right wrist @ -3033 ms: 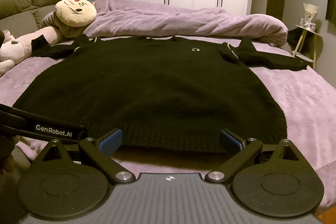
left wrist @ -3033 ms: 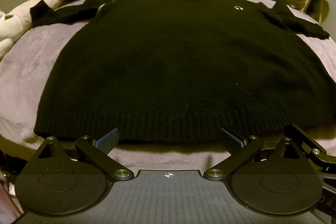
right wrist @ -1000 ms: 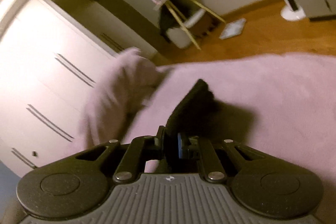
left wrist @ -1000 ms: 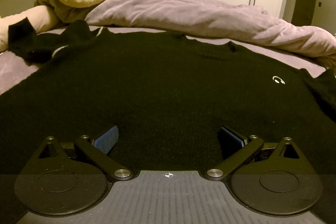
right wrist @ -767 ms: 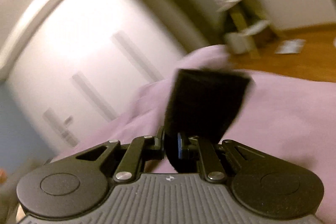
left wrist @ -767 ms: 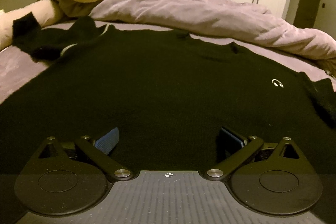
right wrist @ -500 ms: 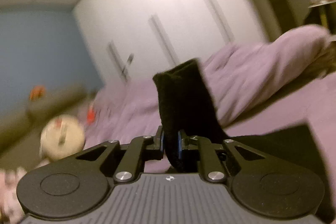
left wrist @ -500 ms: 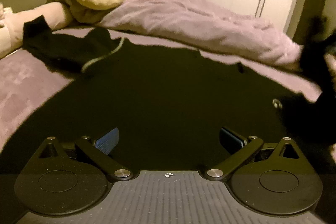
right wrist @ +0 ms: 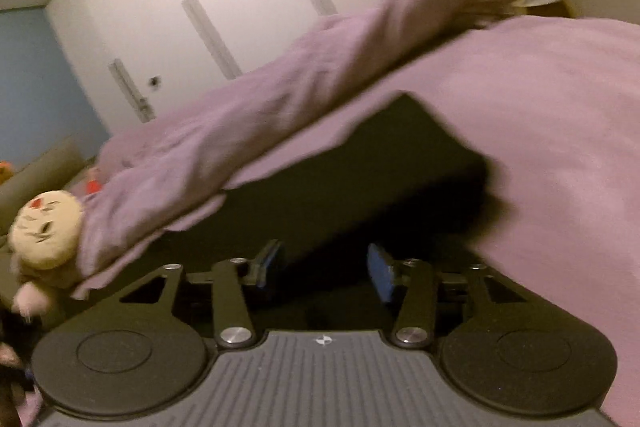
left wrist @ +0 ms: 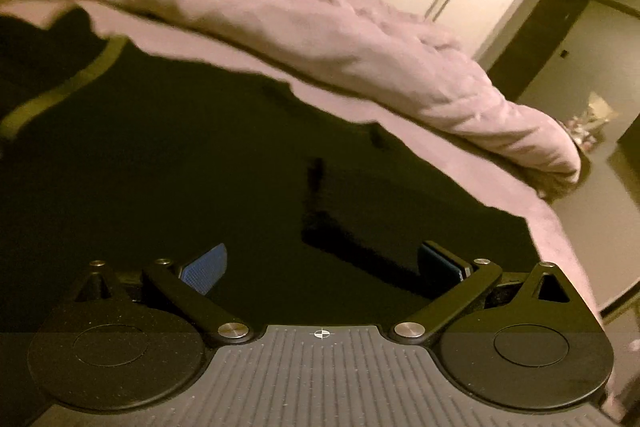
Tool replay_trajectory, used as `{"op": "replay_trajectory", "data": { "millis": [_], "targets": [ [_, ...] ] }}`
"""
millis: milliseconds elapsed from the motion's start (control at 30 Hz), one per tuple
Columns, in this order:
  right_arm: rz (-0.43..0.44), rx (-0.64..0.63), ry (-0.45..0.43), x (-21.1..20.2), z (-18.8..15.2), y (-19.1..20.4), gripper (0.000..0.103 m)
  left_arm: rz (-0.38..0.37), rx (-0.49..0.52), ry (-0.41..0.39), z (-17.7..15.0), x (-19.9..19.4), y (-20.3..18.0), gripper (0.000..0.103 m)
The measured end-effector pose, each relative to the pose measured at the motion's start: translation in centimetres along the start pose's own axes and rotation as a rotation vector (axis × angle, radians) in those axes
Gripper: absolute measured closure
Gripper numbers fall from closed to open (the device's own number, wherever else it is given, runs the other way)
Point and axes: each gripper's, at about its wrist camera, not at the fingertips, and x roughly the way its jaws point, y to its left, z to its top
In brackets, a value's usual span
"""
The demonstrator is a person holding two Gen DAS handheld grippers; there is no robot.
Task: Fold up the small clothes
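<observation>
Two tongs over a black sweater on the bed

Both pairs of tongs hang low above a black sweater (left wrist: 192, 163) that lies flat on a purple bed (right wrist: 560, 131). The sweater is soft, matte knit, so dark that its surface shows almost no detail; a pale trim line curves along its far left part in the left wrist view. One sleeve (left wrist: 344, 239) lies folded across the body as a straight-edged dark band.

The left tongs (left wrist: 324, 267) stand wide, blue ribbed pads apart, nothing between them but the knit below. The right tongs (right wrist: 322, 267) are about half spread and opening; the sweater's cloth lies under the gap, and the pads do not press on it.

Beyond the sweater's far edge a rumpled purple duvet (left wrist: 320, 27) forms a long soft ridge, with a round cream plush toy (right wrist: 44, 231) at its left end. Bare sheet lies open to the right of the sweater up to the bed's edge. White wardrobe doors (right wrist: 224, 7) stand behind.

The sweater's neckline edge faces the duvet. Both views are tilted and the hem is out of view, so its long axis cannot be told.
</observation>
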Motion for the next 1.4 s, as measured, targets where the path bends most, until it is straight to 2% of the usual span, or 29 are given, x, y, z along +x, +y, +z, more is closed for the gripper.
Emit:
{"op": "replay_trajectory", "data": {
  "millis": [33,100,167,233,267,333,367,433,533,700,867,933,1033,1100,1167,1233,1300,1367,1400],
  "targets": [
    [-0.011,0.018,-0.009,-0.4,-0.9,-1.5,0.050,-0.023,-0.027,0.032,0.3,1.6,-0.2,0.000],
    [0.100,0.133,-0.069,-1.5,-1.7,-4.7,0.051,-0.049,-0.092,0.092,0.7,4.6,-0.3,0.000],
    [0.117,0.167,-0.085,-1.7,-1.7,-5.5,0.051,-0.059,-0.157,0.133,0.9,7.3,-0.1,0.002],
    [0.083,0.105,-0.078,-0.7,-2.1,-4.0,0.046,-0.056,-0.211,0.144,1.0,9.1,-0.1,0.017],
    [0.072,0.075,-0.073,-0.2,-2.3,-3.2,0.044,-0.060,-0.222,0.142,1.1,9.8,-0.2,0.020],
    [0.061,0.043,-0.072,-0.1,-2.4,-2.6,0.043,-0.057,-0.242,0.157,1.2,11.2,-0.5,0.046],
    [0.056,0.037,-0.073,-0.1,-2.3,-2.6,0.043,-0.054,-0.250,0.171,1.3,11.8,-0.6,0.054],
    [0.045,0.024,-0.073,-0.2,-2.4,-2.5,0.043,-0.034,-0.257,0.186,1.4,12.3,-0.7,0.084],
    [0.034,0.011,-0.071,0.1,-2.6,-2.3,0.043,-0.031,-0.252,0.179,1.8,12.2,-1.0,0.088],
    [0.034,0.012,-0.071,0.0,-2.8,-2.4,0.043,-0.063,-0.194,0.059,4.0,8.9,-2.0,0.089],
    [0.023,0.000,-0.067,0.1,-2.8,-2.2,0.043,0.023,-0.117,-0.087,7.2,5.2,-0.7,0.088],
    [0.016,-0.008,-0.065,0.2,-2.8,-2.0,0.043,0.071,-0.085,-0.107,7.4,4.6,0.8,0.080],
    [0.004,-0.024,-0.062,0.2,-2.9,-1.8,0.042,0.153,-0.026,-0.059,6.3,5.1,2.5,0.062],
    [-0.003,-0.034,-0.060,0.3,-2.9,-1.6,0.042,0.184,-0.019,-0.030,5.5,5.7,3.5,0.053],
    [-0.010,-0.044,-0.058,0.4,-2.9,-1.4,0.041,0.175,-0.060,-0.006,4.8,6.4,4.8,0.048],
    [-0.017,-0.055,-0.055,0.5,-3.0,-1.3,0.040,0.148,-0.111,-0.003,4.6,6.6,5.9,0.034],
    [-0.027,-0.071,-0.052,0.6,-3.0,-1.1,0.040,0.123,-0.145,0.016,4.9,7.5,6.3,0.024],
    [-0.038,-0.090,-0.049,0.7,-3.1,-0.8,0.038,0.128,-0.131,0.029,5.0,8.2,6.3,0.024],
    [-0.044,-0.102,-0.047,0.8,-3.1,-0.6,0.038,0.134,-0.112,0.034,5.0,8.4,6.3,0.031]
  ]
}}
